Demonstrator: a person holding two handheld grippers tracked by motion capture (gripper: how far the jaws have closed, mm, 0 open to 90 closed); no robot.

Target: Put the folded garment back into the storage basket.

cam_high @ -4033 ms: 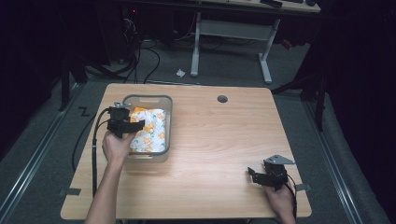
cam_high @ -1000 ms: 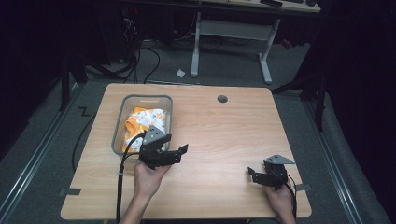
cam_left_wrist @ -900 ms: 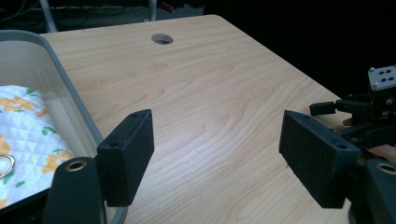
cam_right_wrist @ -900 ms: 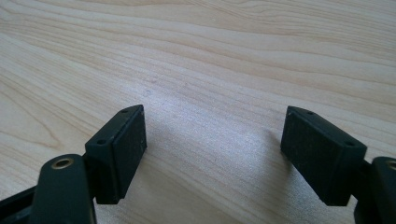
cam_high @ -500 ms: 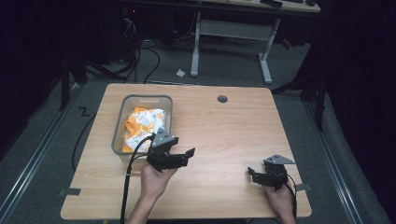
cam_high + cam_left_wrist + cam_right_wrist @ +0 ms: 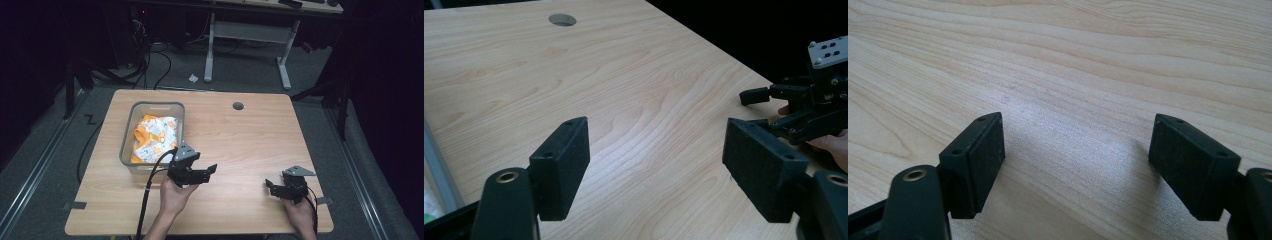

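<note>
A clear plastic bin (image 6: pixel 128 134) stands on the left half of the wooden table (image 6: pixel 250 135) and holds orange-and-white patterned fabric (image 6: pixel 152 136). My left gripper (image 6: pixel 209 171) hovers just right of the bin's near corner, jaws pointing right. In the left gripper view the left gripper (image 6: pixel 659 150) is open over bare wood with nothing between its jaws. My right gripper (image 6: pixel 270 188) rests near the table's front right, held by a hand. In the right gripper view the right gripper (image 6: pixel 1080 137) is open and empty too. The right gripper (image 6: pixel 804 107) also appears far right in the left gripper view.
A round cable hole (image 6: pixel 238 106) sits near the table's far edge, and the same cable hole (image 6: pixel 562 19) is ahead of the left gripper. The bin's rim (image 6: pixel 435 165) edges that view's left. Dark floor with cables and a desk frame (image 6: pixel 250 35) lies beyond.
My left gripper has left the bin, come down to the table's front middle and drifted right toward the right gripper. The right gripper has not moved.
</note>
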